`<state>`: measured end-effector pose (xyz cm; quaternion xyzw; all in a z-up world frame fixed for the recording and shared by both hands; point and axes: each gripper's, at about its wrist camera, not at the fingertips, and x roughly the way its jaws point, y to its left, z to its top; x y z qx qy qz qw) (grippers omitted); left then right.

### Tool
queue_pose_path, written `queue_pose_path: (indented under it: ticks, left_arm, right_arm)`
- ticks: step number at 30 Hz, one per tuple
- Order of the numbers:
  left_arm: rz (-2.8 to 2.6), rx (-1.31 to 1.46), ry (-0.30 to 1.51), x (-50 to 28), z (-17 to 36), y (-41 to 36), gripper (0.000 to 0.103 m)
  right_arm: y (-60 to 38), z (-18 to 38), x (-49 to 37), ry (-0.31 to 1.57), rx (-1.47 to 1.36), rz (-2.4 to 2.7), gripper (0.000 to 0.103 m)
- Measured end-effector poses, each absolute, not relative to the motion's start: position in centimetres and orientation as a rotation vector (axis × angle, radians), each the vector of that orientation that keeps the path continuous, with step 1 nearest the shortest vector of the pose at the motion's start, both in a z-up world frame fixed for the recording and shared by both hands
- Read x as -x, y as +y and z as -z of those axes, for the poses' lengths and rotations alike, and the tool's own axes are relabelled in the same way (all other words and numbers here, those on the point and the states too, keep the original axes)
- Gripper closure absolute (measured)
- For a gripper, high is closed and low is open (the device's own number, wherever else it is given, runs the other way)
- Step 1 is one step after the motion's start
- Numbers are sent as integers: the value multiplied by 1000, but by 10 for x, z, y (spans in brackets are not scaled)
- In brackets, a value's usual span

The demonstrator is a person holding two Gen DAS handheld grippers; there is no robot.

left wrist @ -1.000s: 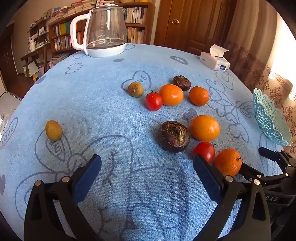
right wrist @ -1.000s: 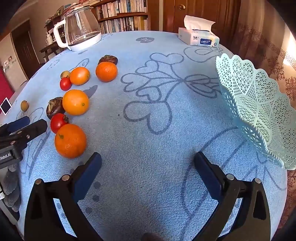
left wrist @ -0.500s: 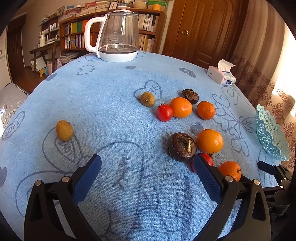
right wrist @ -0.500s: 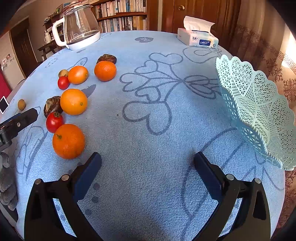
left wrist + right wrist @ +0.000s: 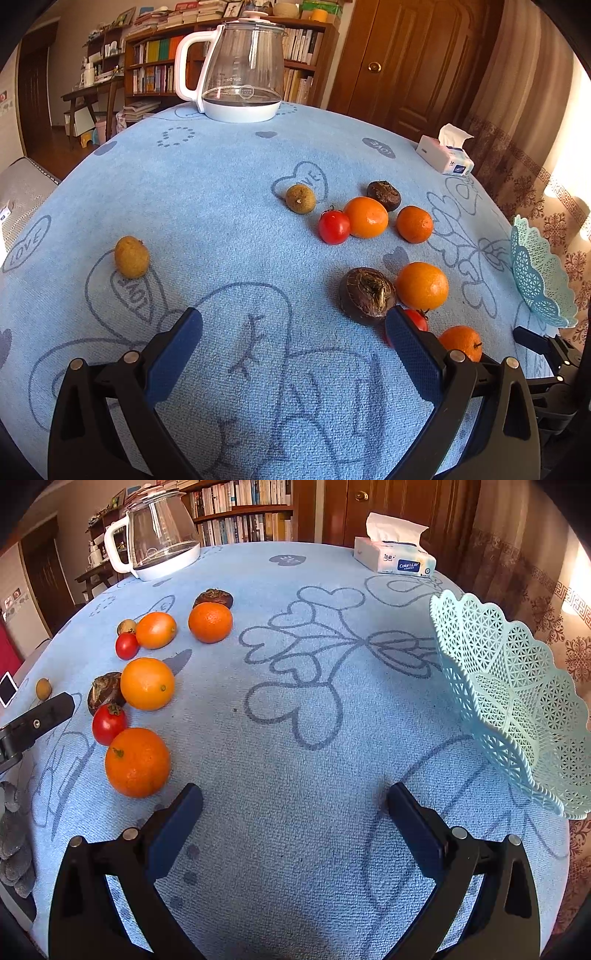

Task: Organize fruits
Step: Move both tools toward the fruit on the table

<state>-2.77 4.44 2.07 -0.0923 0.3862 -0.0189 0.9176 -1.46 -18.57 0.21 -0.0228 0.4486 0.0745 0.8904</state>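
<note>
Fruits lie on a blue cloth. In the left wrist view: a dark brown fruit [image 5: 366, 294], oranges [image 5: 422, 285] [image 5: 366, 216] [image 5: 414, 223] [image 5: 461, 342], a tomato [image 5: 334, 226], a second tomato [image 5: 415, 319] partly behind my finger, two small yellow-brown fruits [image 5: 131, 257] [image 5: 300, 198]. My left gripper [image 5: 293, 334] is open and empty, above the cloth in front of them. My right gripper [image 5: 294, 810] is open and empty, with the nearest orange [image 5: 137, 762] to its left and the pale blue lattice basket [image 5: 517, 698] to its right.
A glass kettle [image 5: 240, 70] stands at the far edge of the table. A tissue box [image 5: 393, 555] sits at the far right. The basket also shows in the left wrist view [image 5: 539, 273]. Bookshelves and a wooden door are behind.
My left gripper has pulled back and tilted up, so the fruits sit lower and farther in its view. My right gripper has shifted slightly forward toward the near orange. Both stay open.
</note>
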Motion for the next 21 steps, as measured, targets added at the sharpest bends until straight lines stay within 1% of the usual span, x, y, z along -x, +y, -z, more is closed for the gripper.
queue_pose_path:
  ticks: [12, 21]
  left_arm:
    - [34, 205, 790, 28, -20, 46, 5]
    - [47, 214, 755, 33, -27, 49, 5]
  right_arm:
    - [-187, -4, 15, 924, 35, -161, 2]
    - [-188, -18, 28, 838, -59, -324, 2]
